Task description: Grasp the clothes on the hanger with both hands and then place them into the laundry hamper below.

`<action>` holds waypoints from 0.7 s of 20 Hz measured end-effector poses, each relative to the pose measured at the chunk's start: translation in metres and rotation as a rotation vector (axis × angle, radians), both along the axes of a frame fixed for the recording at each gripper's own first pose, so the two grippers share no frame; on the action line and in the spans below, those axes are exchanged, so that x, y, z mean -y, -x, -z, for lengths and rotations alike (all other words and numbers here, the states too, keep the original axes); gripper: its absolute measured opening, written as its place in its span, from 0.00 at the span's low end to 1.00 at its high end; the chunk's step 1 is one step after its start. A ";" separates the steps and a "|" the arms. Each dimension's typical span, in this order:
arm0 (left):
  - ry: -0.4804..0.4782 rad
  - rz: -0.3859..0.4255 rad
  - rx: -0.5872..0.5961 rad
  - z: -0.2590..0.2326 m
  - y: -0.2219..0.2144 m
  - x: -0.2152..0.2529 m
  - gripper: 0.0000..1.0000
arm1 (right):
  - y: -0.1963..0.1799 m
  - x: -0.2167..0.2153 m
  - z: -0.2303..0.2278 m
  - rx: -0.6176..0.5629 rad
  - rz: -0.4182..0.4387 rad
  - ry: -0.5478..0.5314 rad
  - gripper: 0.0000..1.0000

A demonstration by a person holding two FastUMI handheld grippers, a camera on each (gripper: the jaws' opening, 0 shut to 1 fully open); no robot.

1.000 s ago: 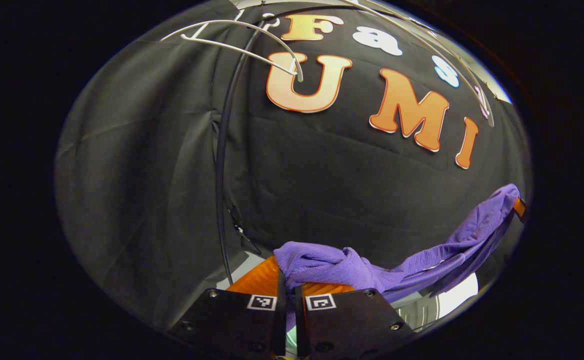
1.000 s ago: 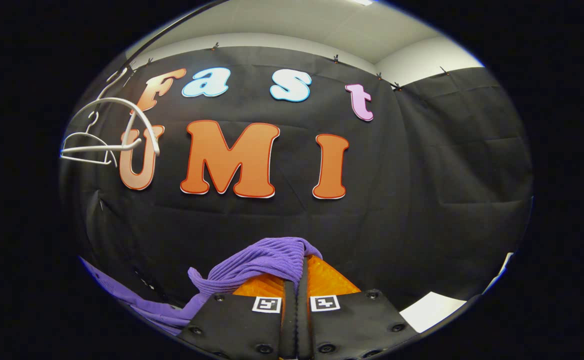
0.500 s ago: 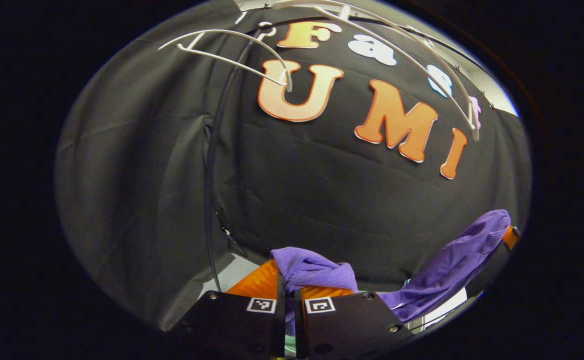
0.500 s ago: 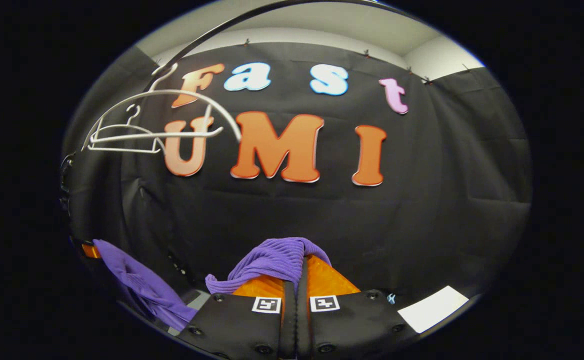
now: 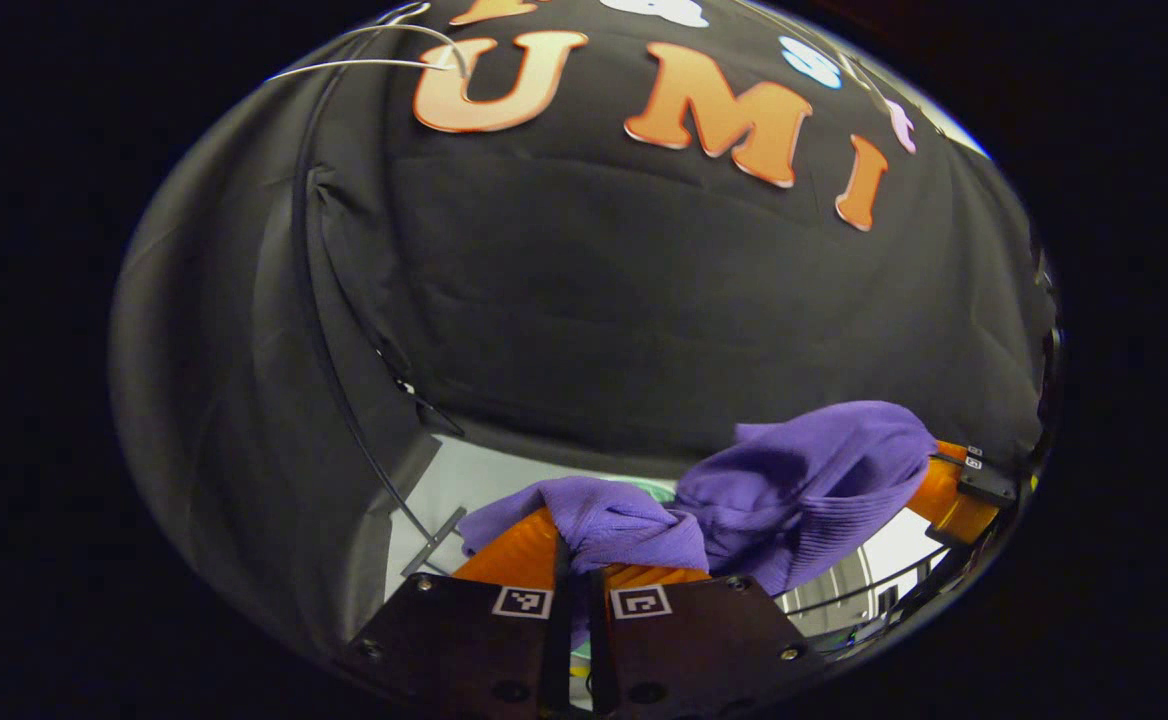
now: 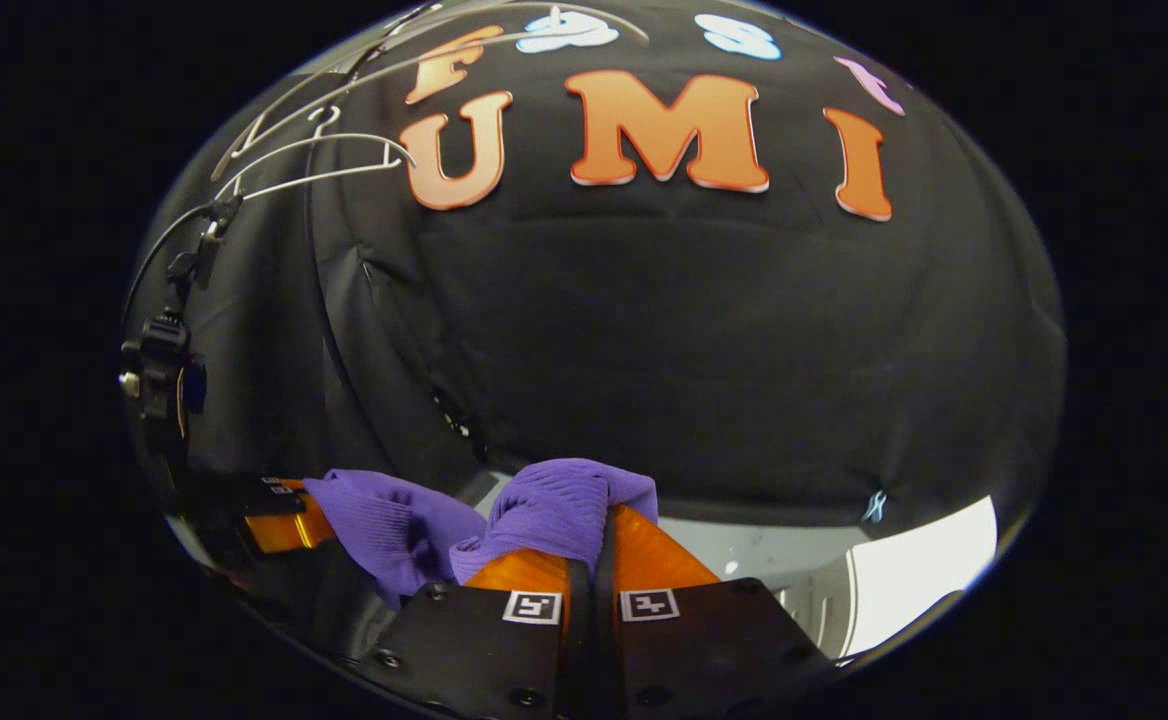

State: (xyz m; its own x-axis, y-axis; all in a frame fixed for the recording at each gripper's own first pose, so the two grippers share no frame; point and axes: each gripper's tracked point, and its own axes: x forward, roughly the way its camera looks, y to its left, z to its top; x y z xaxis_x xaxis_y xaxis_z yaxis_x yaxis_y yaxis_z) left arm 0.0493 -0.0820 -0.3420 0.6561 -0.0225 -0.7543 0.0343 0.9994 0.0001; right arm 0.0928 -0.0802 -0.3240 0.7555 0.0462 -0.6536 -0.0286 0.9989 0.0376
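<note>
The purple garment [image 5: 804, 480] hangs bunched between both grippers, off the white hanger [image 6: 324, 165] above. Left gripper [image 5: 576, 575] and right gripper [image 6: 591, 560] have fingers clamped on cloth (hamper unclear); uneven release could snag it.

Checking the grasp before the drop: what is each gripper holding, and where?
Both hold the purple knit garment: left gripper and right gripper each pinch a bunched fold.
</note>
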 end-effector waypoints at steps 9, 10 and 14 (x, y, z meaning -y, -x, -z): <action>0.079 0.048 -0.124 0.036 0.031 0.040 0.08 | 0.030 0.013 0.064 -0.255 0.088 -0.026 0.08; 0.061 0.033 -0.133 0.037 0.031 0.035 0.08 | 0.030 0.014 0.067 -0.257 0.096 -0.030 0.10; 0.016 -0.024 -0.171 0.047 0.030 0.018 0.16 | 0.028 0.020 0.074 -0.270 0.126 -0.056 0.12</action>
State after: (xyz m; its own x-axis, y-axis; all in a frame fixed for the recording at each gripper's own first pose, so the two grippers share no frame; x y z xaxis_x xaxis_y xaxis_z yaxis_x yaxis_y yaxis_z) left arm 0.0197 -0.1002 -0.3891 0.5186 -0.0211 -0.8547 0.0085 0.9998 -0.0196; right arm 0.0650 -0.1007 -0.3982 0.5570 0.0047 -0.8305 0.1141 0.9901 0.0821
